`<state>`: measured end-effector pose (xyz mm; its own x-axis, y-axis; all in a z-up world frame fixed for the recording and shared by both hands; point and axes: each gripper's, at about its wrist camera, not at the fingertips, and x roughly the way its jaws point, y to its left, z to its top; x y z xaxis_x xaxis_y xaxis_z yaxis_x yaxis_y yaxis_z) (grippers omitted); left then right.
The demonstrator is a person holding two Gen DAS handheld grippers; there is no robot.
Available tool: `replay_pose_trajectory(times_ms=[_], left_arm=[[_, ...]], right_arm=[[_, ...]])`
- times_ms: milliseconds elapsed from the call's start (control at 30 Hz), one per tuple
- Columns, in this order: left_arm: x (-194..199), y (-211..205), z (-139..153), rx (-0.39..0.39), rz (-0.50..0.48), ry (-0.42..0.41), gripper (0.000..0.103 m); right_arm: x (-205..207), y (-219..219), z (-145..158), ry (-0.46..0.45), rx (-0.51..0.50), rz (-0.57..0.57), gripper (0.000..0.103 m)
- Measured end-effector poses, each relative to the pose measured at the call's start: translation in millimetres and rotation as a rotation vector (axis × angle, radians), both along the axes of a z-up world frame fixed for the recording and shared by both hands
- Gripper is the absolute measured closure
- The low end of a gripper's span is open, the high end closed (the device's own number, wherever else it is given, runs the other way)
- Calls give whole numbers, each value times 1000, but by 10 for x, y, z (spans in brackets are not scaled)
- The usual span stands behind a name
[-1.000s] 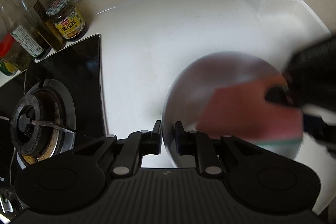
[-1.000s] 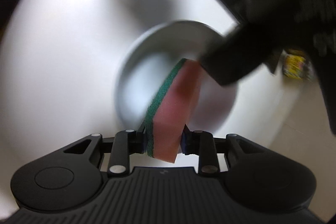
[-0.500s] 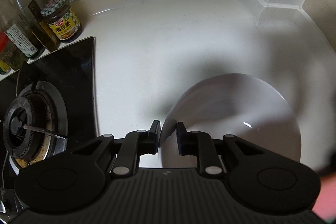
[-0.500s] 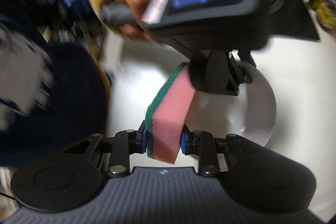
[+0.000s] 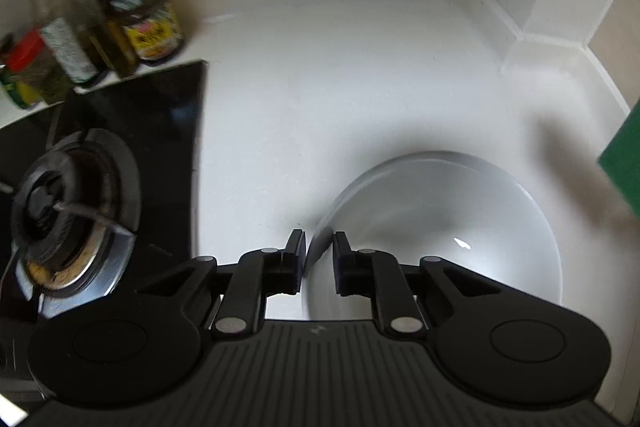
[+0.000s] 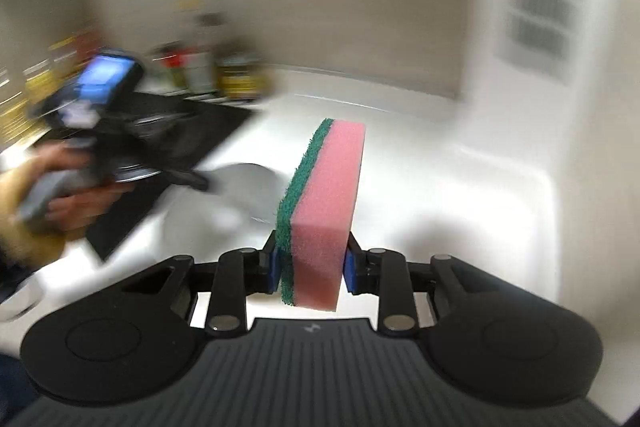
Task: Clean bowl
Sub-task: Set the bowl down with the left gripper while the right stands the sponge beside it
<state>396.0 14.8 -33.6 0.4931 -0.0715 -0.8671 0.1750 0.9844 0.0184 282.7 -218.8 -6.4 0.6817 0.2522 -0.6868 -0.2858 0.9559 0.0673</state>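
The white bowl (image 5: 440, 227) sits on the white tabletop (image 5: 320, 75), right of the black hob (image 5: 160, 115) with its burner (image 5: 72, 203). The left gripper (image 5: 318, 259) straddles the bowl's near-left rim; its jaws are closing, the rim between them, the outer pad close on it, the inner pad not clearly touching. The right gripper (image 6: 310, 267) has its jaws clamped on a pink sponge (image 6: 328, 203) with a green scouring face, held upright above the tabletop, apart from the bowl. Bottles (image 5: 76, 27) and a jar (image 5: 150, 23) stand by the wall behind the hob.
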Motion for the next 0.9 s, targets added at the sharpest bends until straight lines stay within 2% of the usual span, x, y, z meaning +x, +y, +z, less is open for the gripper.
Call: replay_pose_trajectory(times_ms=[33, 133, 200, 267, 333, 500, 567, 700, 900], left_arm=[[-64, 5, 60, -2, 15, -33, 95], [-265, 6, 235, -2, 46, -131, 95], [-423, -9, 339, 7, 68, -196, 95], [-556, -44, 366, 23, 75, -226, 95], [-639, -76, 340, 36, 73, -237, 95], [-821, -155, 181, 103, 54, -253, 95], [-880, -161, 132, 123, 56, -260, 95], [-973, -131, 89, 116, 69, -252, 95], [-1118, -98, 103, 74, 55, -240, 95]], right_arm=[[-28, 77, -179, -1, -30, -63, 77], [-44, 259, -452, -9, -104, -145, 77], [-21, 374, -559, -17, -115, -176, 77], [-11, 450, -629, -33, -101, -214, 77], [-45, 457, -681, -42, -104, -224, 77], [-86, 329, -888, 11, -118, -260, 75], [-134, 293, -934, 14, -115, -286, 69], [-242, 277, -855, -8, -89, -311, 69], [-600, 356, -610, -93, -57, -353, 69]])
